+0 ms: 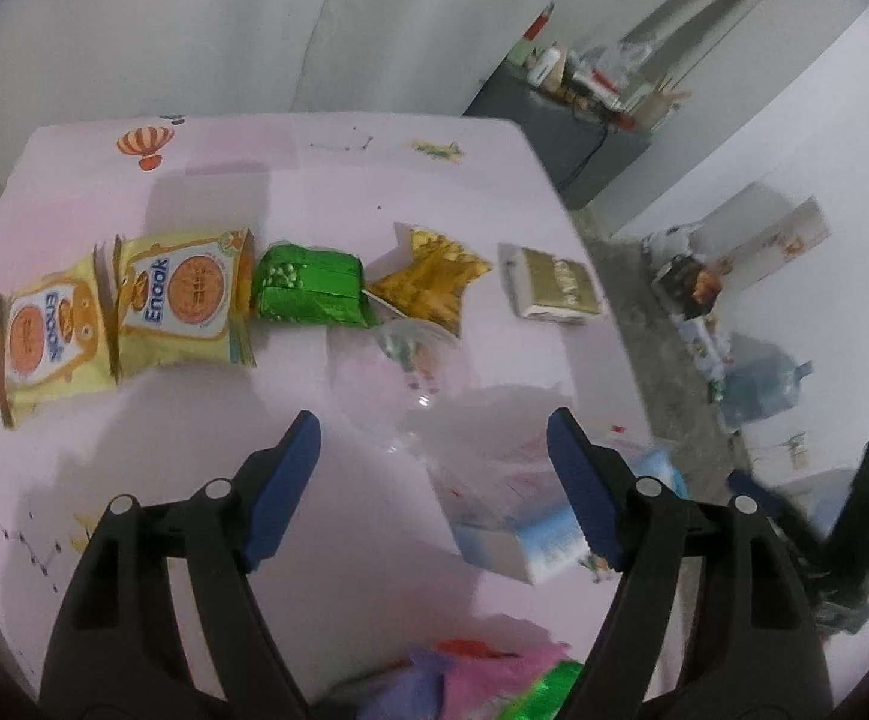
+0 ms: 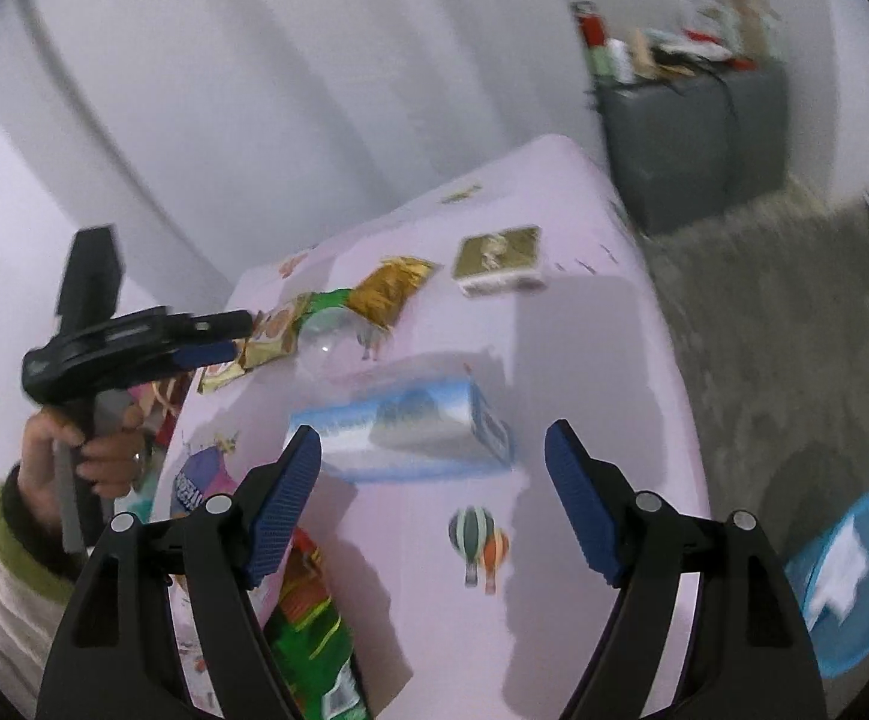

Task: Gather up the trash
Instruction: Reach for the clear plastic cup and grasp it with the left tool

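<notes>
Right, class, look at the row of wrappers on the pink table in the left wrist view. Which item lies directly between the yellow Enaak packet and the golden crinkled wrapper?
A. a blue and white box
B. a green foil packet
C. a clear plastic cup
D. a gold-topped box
B: the green foil packet sits right beside the yellow Enaak packet, with the golden crinkled wrapper on its other side.

A grey cabinet (image 2: 695, 138) with clutter on top stands by white curtains (image 1: 254, 24).
</notes>
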